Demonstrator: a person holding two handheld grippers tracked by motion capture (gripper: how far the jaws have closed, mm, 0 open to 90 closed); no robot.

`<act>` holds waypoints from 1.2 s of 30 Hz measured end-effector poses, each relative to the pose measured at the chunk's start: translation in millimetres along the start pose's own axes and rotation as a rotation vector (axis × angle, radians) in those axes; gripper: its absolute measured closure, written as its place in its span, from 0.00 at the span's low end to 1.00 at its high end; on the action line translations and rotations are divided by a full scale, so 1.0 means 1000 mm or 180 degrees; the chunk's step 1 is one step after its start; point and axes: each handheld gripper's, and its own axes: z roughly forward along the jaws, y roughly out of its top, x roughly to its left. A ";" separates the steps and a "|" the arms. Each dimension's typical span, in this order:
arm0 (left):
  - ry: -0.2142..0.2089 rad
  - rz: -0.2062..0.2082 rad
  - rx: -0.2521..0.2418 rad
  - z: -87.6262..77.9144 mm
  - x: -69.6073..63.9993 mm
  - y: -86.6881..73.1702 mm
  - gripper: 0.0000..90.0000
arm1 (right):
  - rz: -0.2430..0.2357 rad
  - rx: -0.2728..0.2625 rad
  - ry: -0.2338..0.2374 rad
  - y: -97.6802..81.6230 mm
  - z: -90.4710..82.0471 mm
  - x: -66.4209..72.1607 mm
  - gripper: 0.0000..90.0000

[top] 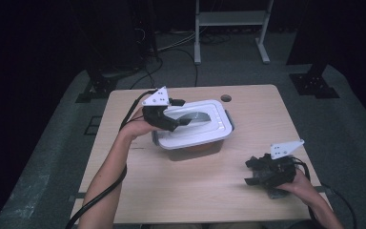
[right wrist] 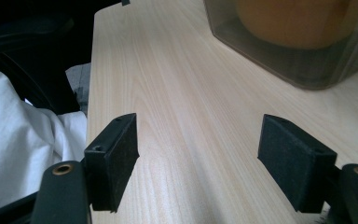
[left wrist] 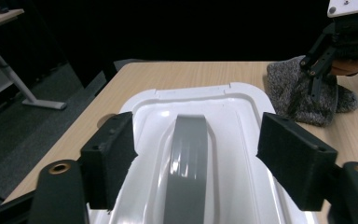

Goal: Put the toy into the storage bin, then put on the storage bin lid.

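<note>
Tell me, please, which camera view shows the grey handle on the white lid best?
The left gripper view: the grey handle runs large and sharp between that gripper's open jaws, down the white lid. The high view shows it small, partly behind the left gripper. The right gripper view catches the container's translucent wall instead.

The left tool (left wrist: 193, 154) hangs just over a white lid (left wrist: 242, 100), its two black pads (left wrist: 109, 156) spread wide to either side of the lid's grey handle (left wrist: 189, 158). The pads are clear of the handle and grip nothing. The handle runs straight away down the middle of the lid, glossy with reflected light. The lid sits on a pale wooden counter (left wrist: 168, 74). Far off at the upper right, the other tool (left wrist: 324, 58) is in a hand (left wrist: 352, 65), right over a grey speckled cloth (left wrist: 284, 91) that lies on the counter. Off to the left, beyond the counter edge, dark floor and a pale metal leg (left wrist: 9, 77).
</note>
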 end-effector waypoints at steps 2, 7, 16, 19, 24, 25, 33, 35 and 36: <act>0.0027 -0.0033 -0.0010 -0.005 -0.002 -0.003 0.27 | 0.0012 -0.0001 0.0000 0.000 0.001 0.000 0.31; 0.0116 -0.0104 -0.0091 -0.018 -0.005 -0.008 0.22 | 0.0016 0.0002 0.0010 0.001 0.002 -0.001 0.31; 0.0241 -0.0172 -0.0114 -0.045 -0.017 -0.020 0.17 | 0.0027 -0.0045 -0.0023 0.000 -0.003 -0.001 0.31; 0.0277 -0.0181 -0.0145 -0.053 -0.020 -0.025 0.17 | 0.0039 -0.0044 -0.0022 0.001 -0.003 -0.003 0.30; 0.0343 -0.0248 -0.0195 -0.065 -0.024 -0.033 0.16 | 0.0040 -0.0033 -0.0022 0.001 -0.001 -0.004 0.30; 0.0356 -0.0257 -0.0205 -0.068 -0.025 -0.035 0.16 | 0.0036 -0.0028 -0.0025 0.001 -0.001 -0.005 0.30; 0.0414 -0.0314 -0.0161 -0.080 -0.032 -0.050 0.15 | 0.0037 -0.0007 -0.0026 0.001 0.001 -0.004 0.30; 0.0426 -0.0325 -0.0169 -0.082 -0.032 -0.052 0.14 | 0.0043 0.0002 -0.0021 0.001 0.002 -0.004 0.30; 0.0431 -0.0329 -0.0186 -0.083 -0.033 -0.052 0.14 | 0.0041 0.0006 -0.0025 0.001 0.002 -0.004 0.30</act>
